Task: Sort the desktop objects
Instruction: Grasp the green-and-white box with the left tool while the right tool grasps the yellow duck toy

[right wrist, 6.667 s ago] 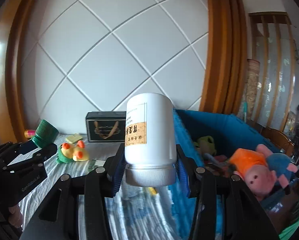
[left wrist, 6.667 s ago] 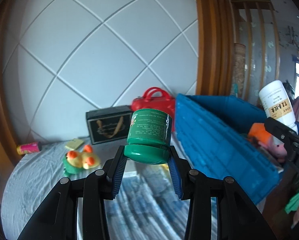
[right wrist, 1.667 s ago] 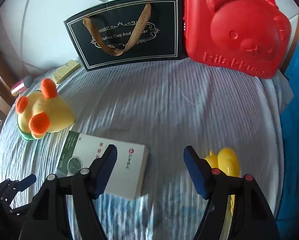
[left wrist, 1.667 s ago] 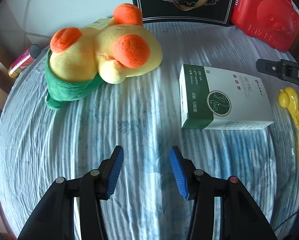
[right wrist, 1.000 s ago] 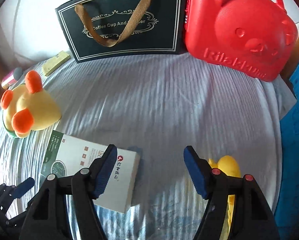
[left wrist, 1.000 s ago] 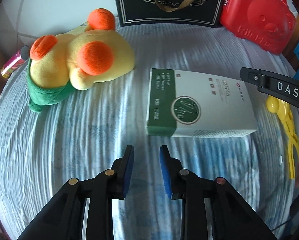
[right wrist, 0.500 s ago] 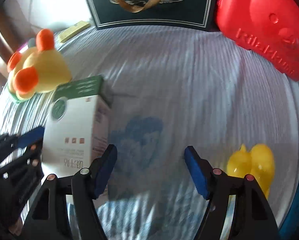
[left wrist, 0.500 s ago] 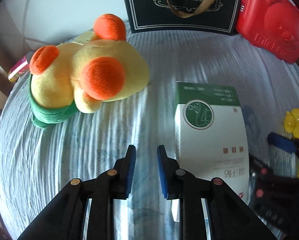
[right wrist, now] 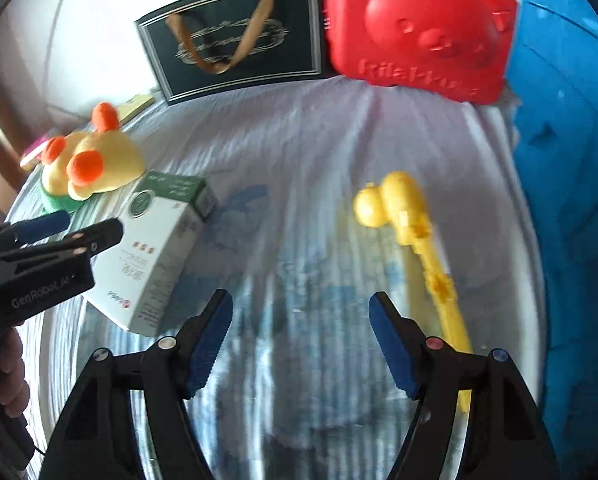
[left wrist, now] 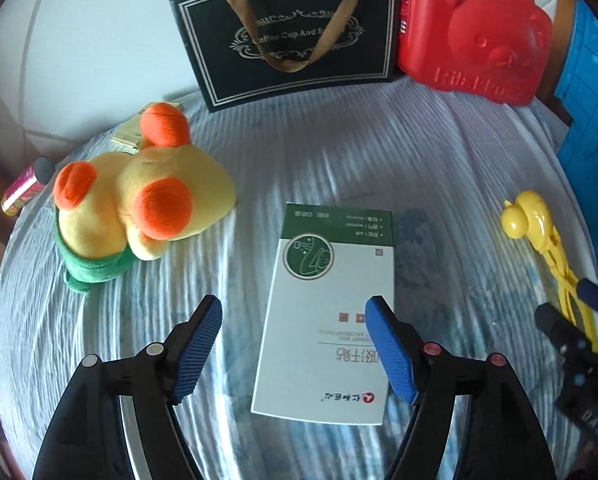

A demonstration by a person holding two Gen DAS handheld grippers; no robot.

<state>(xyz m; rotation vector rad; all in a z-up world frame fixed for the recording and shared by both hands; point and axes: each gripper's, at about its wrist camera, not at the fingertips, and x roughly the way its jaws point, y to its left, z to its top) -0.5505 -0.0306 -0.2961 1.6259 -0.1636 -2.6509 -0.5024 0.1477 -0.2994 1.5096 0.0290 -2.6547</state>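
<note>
A white and green box [left wrist: 327, 312] lies flat on the blue-white cloth. My left gripper [left wrist: 295, 344] is open, its fingers on either side of the box's near half, apart from it. The box also shows in the right wrist view [right wrist: 155, 248], with the left gripper [right wrist: 51, 236] over it. A yellow duck-shaped clamp toy [right wrist: 411, 224] lies right of the box. My right gripper [right wrist: 301, 332] is open and empty, above the cloth just left of the clamp's handle. A yellow and orange plush [left wrist: 135, 204] lies at the left.
A black paper bag [left wrist: 287, 36] and a red bear case [left wrist: 471, 28] stand against the back wall. A blue crate [right wrist: 571, 184] stands at the right. A pink tube [left wrist: 23, 188] and a yellow pad [left wrist: 129, 134] lie at the far left edge.
My left gripper has opened wide from nearly shut and now straddles the box, which was turned end-on. My right gripper has moved right towards the yellow clamp toy.
</note>
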